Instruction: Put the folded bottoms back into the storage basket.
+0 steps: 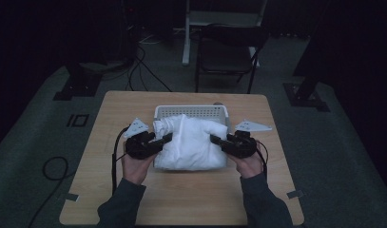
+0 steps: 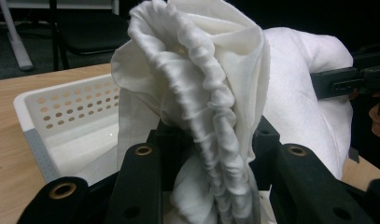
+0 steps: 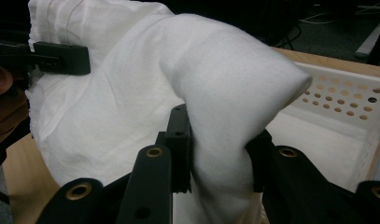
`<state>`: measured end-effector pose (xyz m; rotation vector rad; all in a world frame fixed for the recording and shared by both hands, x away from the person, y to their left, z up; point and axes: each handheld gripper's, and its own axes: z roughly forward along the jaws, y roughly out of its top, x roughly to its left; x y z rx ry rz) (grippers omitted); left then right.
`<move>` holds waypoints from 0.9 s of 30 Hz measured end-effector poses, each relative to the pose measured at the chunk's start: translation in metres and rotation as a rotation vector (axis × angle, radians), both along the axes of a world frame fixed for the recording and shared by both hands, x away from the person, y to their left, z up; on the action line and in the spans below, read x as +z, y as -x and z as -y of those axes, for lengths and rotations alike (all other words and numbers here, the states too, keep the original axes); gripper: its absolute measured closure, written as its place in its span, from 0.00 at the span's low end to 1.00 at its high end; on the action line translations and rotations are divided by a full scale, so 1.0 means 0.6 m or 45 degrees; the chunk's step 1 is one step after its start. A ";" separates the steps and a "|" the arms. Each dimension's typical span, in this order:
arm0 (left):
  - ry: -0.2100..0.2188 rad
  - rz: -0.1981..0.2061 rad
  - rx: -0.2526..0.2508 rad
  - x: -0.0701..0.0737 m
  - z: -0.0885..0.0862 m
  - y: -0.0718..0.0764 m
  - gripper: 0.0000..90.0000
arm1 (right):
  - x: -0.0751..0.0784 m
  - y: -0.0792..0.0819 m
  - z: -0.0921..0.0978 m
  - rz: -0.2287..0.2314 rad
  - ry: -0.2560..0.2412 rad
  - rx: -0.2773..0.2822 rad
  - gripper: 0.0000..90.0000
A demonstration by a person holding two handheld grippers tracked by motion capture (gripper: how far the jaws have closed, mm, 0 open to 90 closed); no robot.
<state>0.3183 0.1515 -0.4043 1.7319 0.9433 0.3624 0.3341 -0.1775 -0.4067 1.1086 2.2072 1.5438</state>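
Both grippers, left gripper (image 1: 165, 138) and right gripper (image 1: 215, 139), pinch white cloth (image 1: 191, 142) over basket (image 1: 191, 111).

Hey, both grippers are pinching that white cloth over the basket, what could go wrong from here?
1. The left gripper pinches only a gathered, ruffled edge of the white cloth; that thin bunch might slip out if pulled.
2. The right gripper holds a soft fold, so pulling the two apart unevenly could drag the cloth to one side.
3. The cloth drapes over the front of the white basket, so it may snag the rim and shift or tip the basket on the table.
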 end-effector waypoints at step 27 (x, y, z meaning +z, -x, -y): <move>0.009 -0.010 0.025 0.005 -0.003 -0.035 0.72 | 0.013 -0.034 -0.009 0.011 0.027 -0.034 0.79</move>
